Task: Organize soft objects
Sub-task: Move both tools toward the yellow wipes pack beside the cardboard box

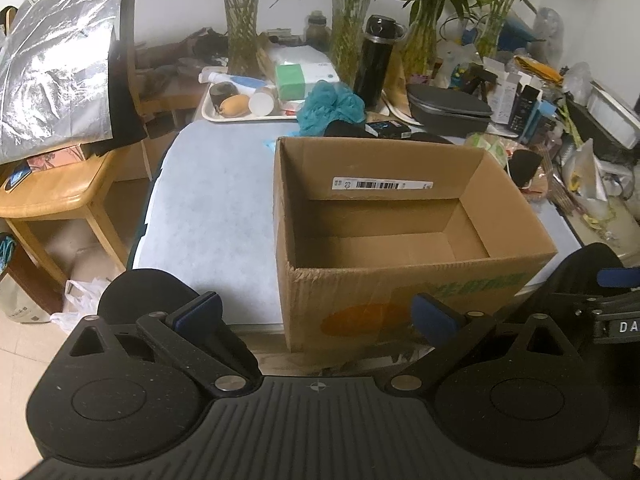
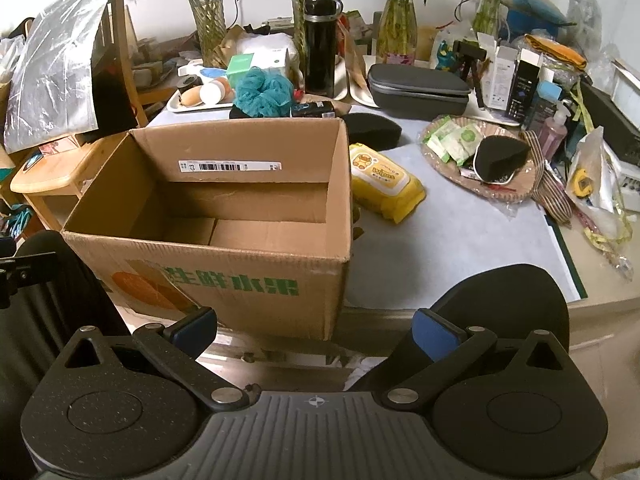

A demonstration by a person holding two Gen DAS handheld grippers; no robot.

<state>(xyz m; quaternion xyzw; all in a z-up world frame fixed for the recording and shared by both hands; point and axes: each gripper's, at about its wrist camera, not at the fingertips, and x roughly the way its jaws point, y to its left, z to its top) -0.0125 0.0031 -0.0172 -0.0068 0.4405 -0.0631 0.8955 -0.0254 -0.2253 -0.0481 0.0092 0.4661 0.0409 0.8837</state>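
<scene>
Closest to me are the two grippers, both hanging just off the near edge of the table. The left gripper (image 1: 318, 314) has its tongs spread wide with nothing between them, and the right gripper (image 2: 314, 326) is the same: spread and holding nothing.

Right behind them the cardboard box (image 2: 224, 280) sits at the near edge of the table, open-topped and with nothing in it (only a barcode label on the far inner wall).

The soft things wait around it: a yellow pack of wipes (image 2: 386, 178) just beside the box's right wall, a black sponge (image 2: 500, 158) on a woven tray (image 2: 516, 194) toward the right edge, and a teal mesh pouf (image 2: 262, 92) behind the box's far wall, near a white tray (image 1: 240, 117) of small items.

I judge the trouble lies in the reach. The pouf sits behind the tall box, so a gripper going for it must clear the far wall; clip that wall and the light, unloaded box may slide or tip off the near edge. A black flask (image 2: 319, 44) and glass vases (image 2: 396, 28) stand along the back edge, near the pouf, and a careless swing could knock them over. The slick wipes pack might slip from a shallow pinch.
</scene>
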